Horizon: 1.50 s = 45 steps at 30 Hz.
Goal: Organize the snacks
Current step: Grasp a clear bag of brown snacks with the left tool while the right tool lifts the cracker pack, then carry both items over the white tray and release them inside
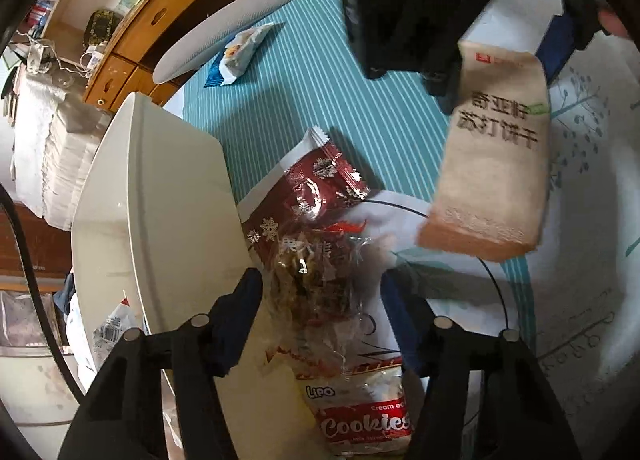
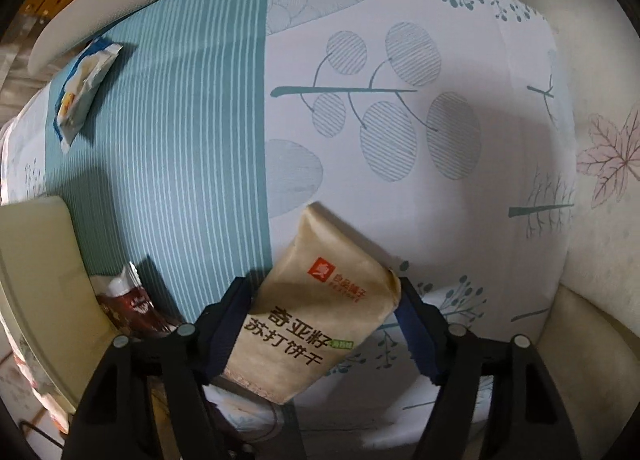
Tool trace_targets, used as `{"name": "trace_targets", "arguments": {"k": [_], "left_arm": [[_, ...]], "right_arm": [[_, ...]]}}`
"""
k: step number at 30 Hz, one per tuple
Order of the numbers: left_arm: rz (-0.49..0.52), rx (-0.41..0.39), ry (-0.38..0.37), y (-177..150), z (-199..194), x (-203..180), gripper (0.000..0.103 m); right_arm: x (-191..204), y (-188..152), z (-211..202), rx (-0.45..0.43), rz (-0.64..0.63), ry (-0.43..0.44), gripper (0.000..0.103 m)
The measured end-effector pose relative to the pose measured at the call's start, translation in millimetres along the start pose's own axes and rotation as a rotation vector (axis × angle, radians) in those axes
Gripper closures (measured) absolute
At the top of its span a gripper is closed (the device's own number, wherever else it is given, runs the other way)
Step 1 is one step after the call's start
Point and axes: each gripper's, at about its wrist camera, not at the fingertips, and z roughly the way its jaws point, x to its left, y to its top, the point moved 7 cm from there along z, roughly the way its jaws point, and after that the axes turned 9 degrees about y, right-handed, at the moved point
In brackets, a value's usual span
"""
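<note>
Four snack packs show, and none looks put away yet, so I'd judge the sorting barely begun.

The right gripper (image 2: 324, 324) has its fingers pinching a tan cracker pack (image 2: 320, 324) by its long sides, held clear above the counter (image 2: 400, 180) with its leaf-print cloth. In the left wrist view that same pack (image 1: 492, 164) hangs at about 2 o'clock, the right gripper dark above it.

The left gripper (image 1: 332, 324) points down over a red snowflake pack (image 1: 316, 220), which lies across a cookie pack (image 1: 360, 416) at 6 o'clock. Its fingers straddle the red pack; whether they are pressing it I cannot tell, the wrapper being blurred there. A cream bin (image 1: 160, 220) stands just beside these two at 9 o'clock, the likely place for them. A blue-and-white pack (image 1: 240, 52) lies well apart at 11 o'clock on the striped part of the cloth, untouched.

Writing: the tan pack reads 奇亚籽 苏打饼干 under a small red logo too small to read. The cookie pack says "Lipo", "Cream" and "Cookies". The red pack's white characters are too blurred to make out.
</note>
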Motion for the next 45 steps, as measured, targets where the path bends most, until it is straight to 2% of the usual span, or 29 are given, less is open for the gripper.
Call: {"name": "trace_targets", "arguments": {"k": [6,13,22,27,39,45], "left_arm": [[0.008,-0.023,0.069,0,1,1,0.059],[0.013,-0.03,0.068,-2,-2,3,0.062],[0.034,-0.008,-0.038,-13,-11,-5,0.063],[0.007,-0.011,-0.11,-19,-29,-3,0.063],[-0.062,-0.117,-0.246,-35,-101,29,0.063],[-0.106,-0.186,-0.29,-50,-135,60,0.063]], "right_arm": [[-14,-20,-6,-0.041,-0.004,0.011,0.035],[-32,-36,-7,-0.048,0.068,0.064,0.037],[-61,-69,1,-0.023,0.151,0.136,0.037],[-67,-83,2,-0.028,0.179,0.182,0.038],[-78,-121,-7,-0.074,0.199,0.223,0.042],[-57,-149,-15,-0.105,0.165,0.222,0.043]]}}
